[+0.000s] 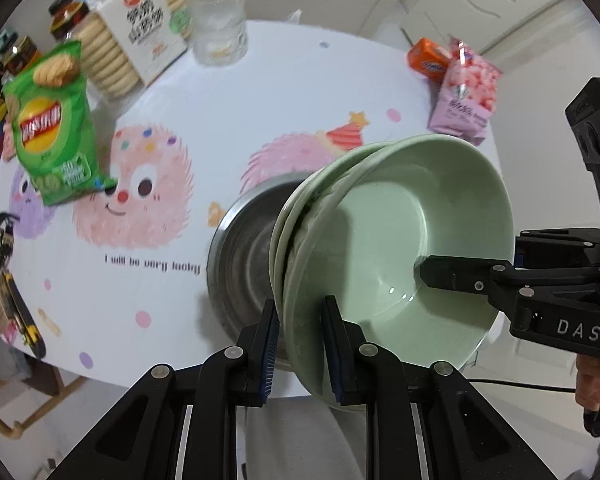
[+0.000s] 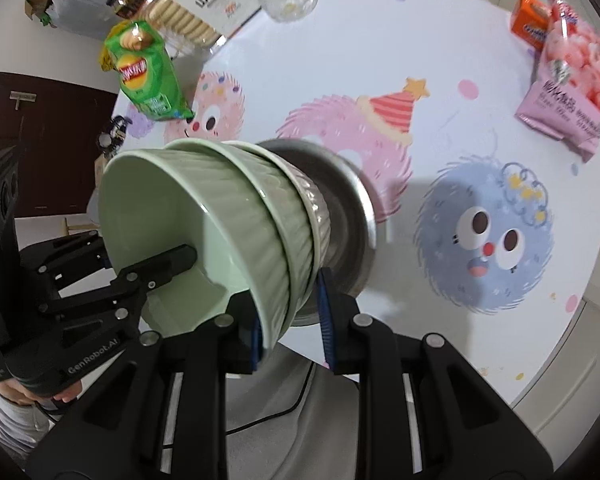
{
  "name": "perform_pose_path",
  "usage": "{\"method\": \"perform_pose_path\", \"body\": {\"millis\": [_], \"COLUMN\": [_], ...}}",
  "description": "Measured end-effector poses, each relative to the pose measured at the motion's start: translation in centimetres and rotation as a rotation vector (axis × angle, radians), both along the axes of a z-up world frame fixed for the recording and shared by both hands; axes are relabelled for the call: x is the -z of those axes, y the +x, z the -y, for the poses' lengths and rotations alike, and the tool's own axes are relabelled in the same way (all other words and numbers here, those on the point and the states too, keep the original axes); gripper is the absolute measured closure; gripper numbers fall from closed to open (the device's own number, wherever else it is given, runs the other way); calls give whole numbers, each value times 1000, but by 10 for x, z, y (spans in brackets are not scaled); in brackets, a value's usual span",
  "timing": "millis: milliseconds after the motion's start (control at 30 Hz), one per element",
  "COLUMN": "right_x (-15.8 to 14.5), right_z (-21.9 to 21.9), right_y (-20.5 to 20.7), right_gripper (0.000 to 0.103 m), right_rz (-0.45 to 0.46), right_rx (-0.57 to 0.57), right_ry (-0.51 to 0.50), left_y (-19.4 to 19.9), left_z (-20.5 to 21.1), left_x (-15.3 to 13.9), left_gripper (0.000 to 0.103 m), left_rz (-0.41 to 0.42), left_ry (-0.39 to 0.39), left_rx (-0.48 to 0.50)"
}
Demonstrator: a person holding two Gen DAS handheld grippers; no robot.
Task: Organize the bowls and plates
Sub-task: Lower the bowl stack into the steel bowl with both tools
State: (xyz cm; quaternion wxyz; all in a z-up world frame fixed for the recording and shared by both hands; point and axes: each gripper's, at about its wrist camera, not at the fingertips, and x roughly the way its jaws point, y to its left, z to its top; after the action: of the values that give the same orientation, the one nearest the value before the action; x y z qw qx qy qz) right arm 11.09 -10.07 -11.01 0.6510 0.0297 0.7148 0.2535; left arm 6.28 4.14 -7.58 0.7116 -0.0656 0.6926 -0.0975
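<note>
Landmark: the stack of green bowls [image 1: 380, 240], held above the near edge of the table [image 1: 300, 92] and tipped on its side. All places are given from it.

Far left of the stack: green chip bag [image 1: 52, 124] lying on the table. Behind it, up-left of the stack, a biscuit box [image 1: 148, 28] with a clear glass [image 1: 220, 24] just beside it.

Left of the stack, touching it from behind: a steel bowl [image 1: 240, 248], nested under the green bowls.

At the stack's left rim: left tongs [image 1: 300, 344], pointing steeply down. Its jaws are narrow and clamp the rim, one pad inside the top bowl and one outside the stack. The person's hand on this tool shows in the right wrist view, low at the edge [image 2: 28, 396].

At the stack's opposite rim: right tongs [image 2: 288, 320], also steeply down. It is pinched narrow on the rim in the same manner, inner pad in the bowl, outer pad on the ribbed wall. The hand [image 1: 596, 388] wraps its handle below the stack's right side.

Up-right of the stack: pink snack bag [image 1: 464, 96] on the table, an orange pack [image 1: 428, 58] just behind it.
</note>
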Motion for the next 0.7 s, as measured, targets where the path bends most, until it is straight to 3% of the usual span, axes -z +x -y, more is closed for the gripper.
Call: {"method": "perform_pose_path", "body": {"millis": [100, 167, 233, 333, 700], "right_x": [13, 19, 24, 38, 42], "right_z": [-7, -8, -8, -13, 0], "right_y": [-2, -4, -5, -7, -2], "right_gripper": [77, 84, 83, 84, 84], "right_rz": [-23, -48, -58, -65, -91], "right_rx": [-16, -20, -17, -33, 31], "right_ry": [-21, 3, 2, -47, -39], "left_y": [-4, -5, -3, -3, 4], "left_z": [-4, -9, -17, -12, -2], "left_x": [14, 23, 35, 51, 49], "left_gripper": [87, 88, 89, 89, 87], "left_rz": [-6, -9, -37, -40, -13], "left_ry": [18, 50, -2, 29, 44], "left_rx": [-8, -13, -47, -46, -8]}}
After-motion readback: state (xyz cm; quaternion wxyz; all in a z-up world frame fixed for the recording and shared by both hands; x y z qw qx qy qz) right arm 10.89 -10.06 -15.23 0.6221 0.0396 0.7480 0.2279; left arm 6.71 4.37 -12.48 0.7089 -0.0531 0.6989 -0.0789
